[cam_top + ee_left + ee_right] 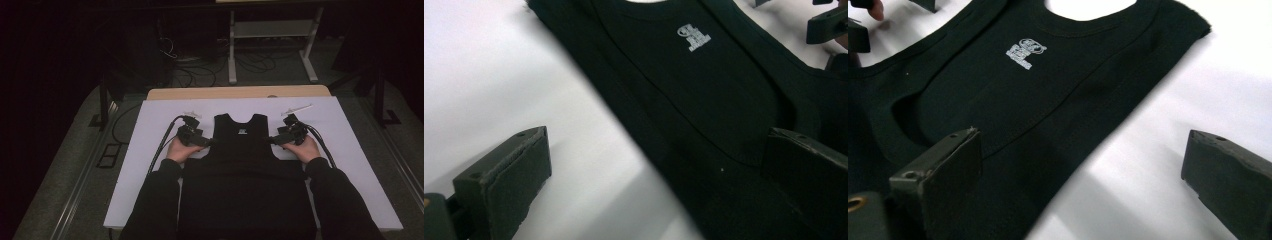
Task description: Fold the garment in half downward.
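Fingers spread wide on both grippers. In the left gripper view, one finger (506, 172) sits over bare white surface, the other over black cloth, with the garment's edge running between them. The right gripper view shows the mirror case: one finger (943, 170) over cloth, the other (1233, 175) over the white sheet. Nothing is pinched. Whether the pads rest on the fabric or hover just above it cannot be told from these angles.

Left gripper (202, 141) is at the garment's left armhole, right gripper (275, 140) at its right armhole, each held in a hand with a dark sleeve and trailing a black cable.

The black tank top (240, 165) lies flat, face up, in the middle of the white sheet (150, 125), neck toward the far edge and hem toward the person. It is a soft matte knit with stitched binding around the scooped neck and armholes, and a small pale printed logo (694, 37) below the neckline. The back panel's armhole curve shows through beneath the front one.

The sheet is smooth and rectangular and covers a wooden table (240, 92), whose pale rounded edge shows at the far side.

No containers are on the work surface.
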Demonstrator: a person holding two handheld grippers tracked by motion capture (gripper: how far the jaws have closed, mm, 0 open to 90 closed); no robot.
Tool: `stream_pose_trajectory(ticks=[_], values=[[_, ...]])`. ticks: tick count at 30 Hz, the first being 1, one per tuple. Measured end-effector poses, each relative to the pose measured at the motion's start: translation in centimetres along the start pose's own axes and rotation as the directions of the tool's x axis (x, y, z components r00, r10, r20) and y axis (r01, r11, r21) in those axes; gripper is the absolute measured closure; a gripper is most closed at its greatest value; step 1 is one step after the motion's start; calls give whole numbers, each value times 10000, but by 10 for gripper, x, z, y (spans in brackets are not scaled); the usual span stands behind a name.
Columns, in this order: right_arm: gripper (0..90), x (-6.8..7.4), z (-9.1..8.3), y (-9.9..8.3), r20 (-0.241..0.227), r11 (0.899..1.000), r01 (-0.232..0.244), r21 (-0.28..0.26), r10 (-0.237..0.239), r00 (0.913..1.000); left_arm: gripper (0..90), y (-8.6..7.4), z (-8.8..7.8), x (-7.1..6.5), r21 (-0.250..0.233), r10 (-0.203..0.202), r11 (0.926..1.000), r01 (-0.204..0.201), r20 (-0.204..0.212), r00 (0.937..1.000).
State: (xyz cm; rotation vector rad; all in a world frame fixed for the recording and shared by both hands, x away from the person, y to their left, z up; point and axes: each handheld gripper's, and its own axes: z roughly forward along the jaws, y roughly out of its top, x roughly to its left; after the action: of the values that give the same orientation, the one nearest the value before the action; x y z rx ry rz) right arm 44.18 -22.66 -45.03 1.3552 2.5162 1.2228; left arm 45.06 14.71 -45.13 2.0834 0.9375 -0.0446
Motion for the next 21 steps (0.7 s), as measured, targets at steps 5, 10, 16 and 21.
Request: stream_pose_trajectory(ticks=[5, 10, 16, 21], values=[[57, 3, 4, 0, -18, 9999, 130, 82, -129, 9999, 20, 0, 0, -1, -14, 32, 10000, -32, 65, 10000], [100, 8, 7, 1, 150, 9990, 428, 151, -431, 9990, 59, 0, 1, -2, -52, 87, 9999, -87, 18, 10000], [154, 17, 12, 4, 557, 9962, 803, 326, -820, 9951, 145, 1, 3, -4, -147, 285, 9995, -289, -228, 9993], [262, 23, 16, 6, 857, 9939, 1065, 300, -1087, 9904, 238, 2, 5, -8, -119, 527, 9985, -534, -518, 9973]])
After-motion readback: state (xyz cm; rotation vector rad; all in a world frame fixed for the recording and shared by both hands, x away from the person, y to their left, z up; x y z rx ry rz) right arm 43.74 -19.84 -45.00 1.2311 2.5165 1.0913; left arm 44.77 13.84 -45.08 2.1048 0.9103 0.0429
